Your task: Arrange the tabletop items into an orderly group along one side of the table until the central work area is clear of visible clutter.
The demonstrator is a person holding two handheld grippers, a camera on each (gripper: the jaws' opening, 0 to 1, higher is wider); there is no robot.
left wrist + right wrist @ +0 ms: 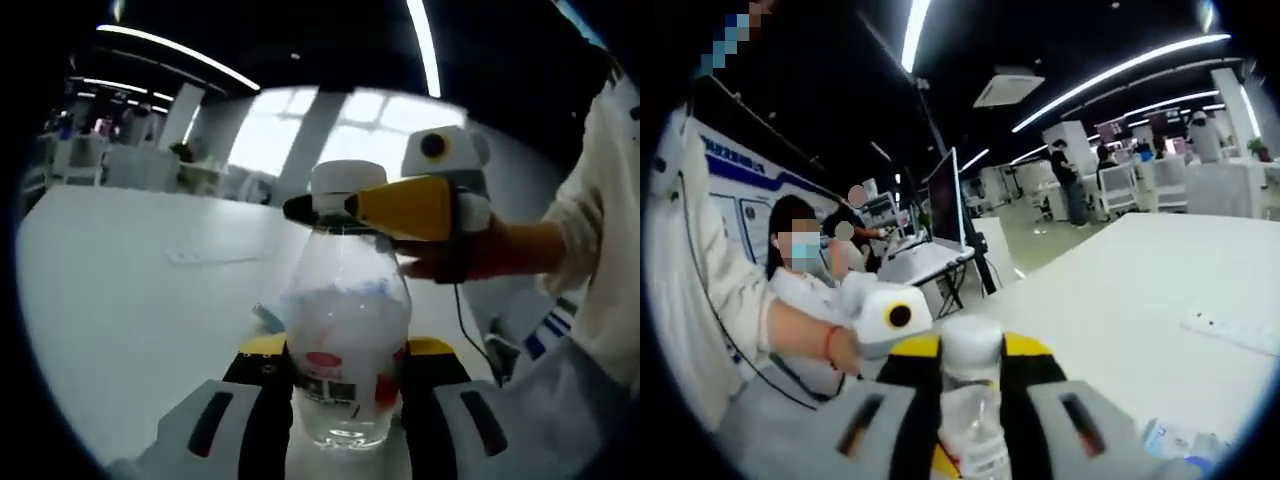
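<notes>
A clear plastic bottle [345, 320] with a white cap [347, 178] and a red and black label stands upright between the jaws of my left gripper [346, 348], which is shut on its lower body. My right gripper [318, 212], yellow and black, comes in from the right with a hand behind it. Its jaws are closed on the bottle's neck just under the cap. In the right gripper view the cap [971, 345] sits tight between the jaws of the right gripper [970, 350], with the bottle body [975, 435] below it.
A white table [130, 300] stretches away to the left. On it lie a flat white strip [205, 257] [1230, 330] and a blue and white wrapper [268, 318] [1175, 440]. A monitor [945, 200] and seated people are beyond the table edge.
</notes>
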